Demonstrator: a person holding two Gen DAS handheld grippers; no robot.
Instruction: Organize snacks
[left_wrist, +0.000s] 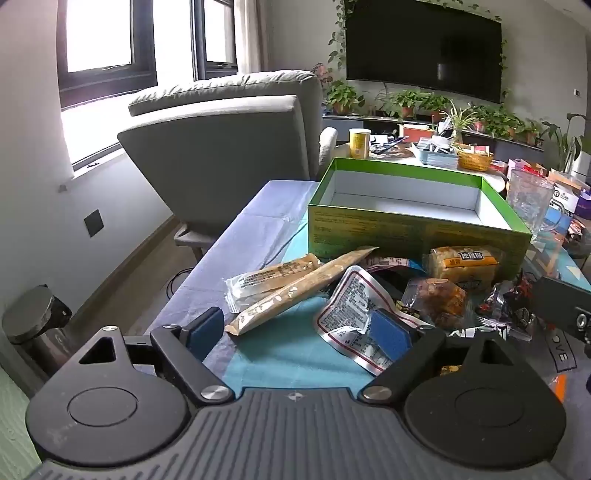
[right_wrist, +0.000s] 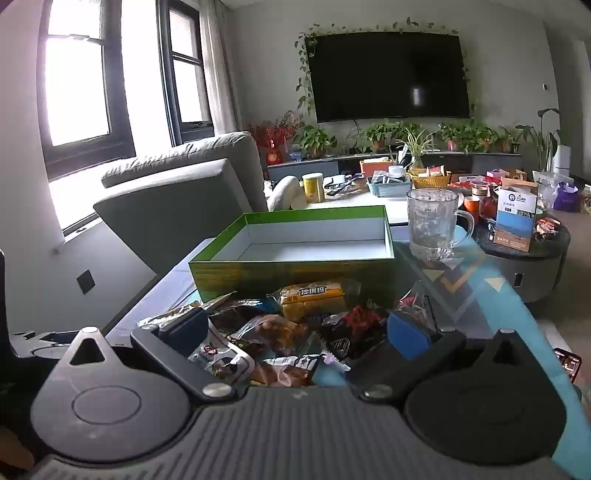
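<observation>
In the lower middle of both wrist views sits the heap of wrapped snacks, and behind it, centre frame, the open green cardboard box with a white inside (left_wrist: 406, 199), which looks empty from here. So by my reckoning I'm at the very start of a pick: nothing is boxed yet.

My left gripper (left_wrist: 299, 328) is spread as wide as it goes, holding nothing. Between its blue pads lie the near end of a long tan wrapped bar (left_wrist: 295, 291) and the corner of a silver foil pouch with a red border (left_wrist: 354, 317); the right-hand pad seems to overlap the pouch, though I can't tell if it touches.

My right gripper (right_wrist: 295, 332) is open too, hovering over the dark crinkly packets (right_wrist: 273, 332), pinching none of them. The yellow-labelled cake pack (right_wrist: 314, 299) lies just in front of the box wall.

Next move, as I judge it: settle on one item. The tan bar is the cleanest choice for the left. Dip, close across its narrow width, lift clear of the pile, carry it over the near wall. The clear glass mug (right_wrist: 432, 221) stands right of the box, so I'd keep my swing away from it.
</observation>
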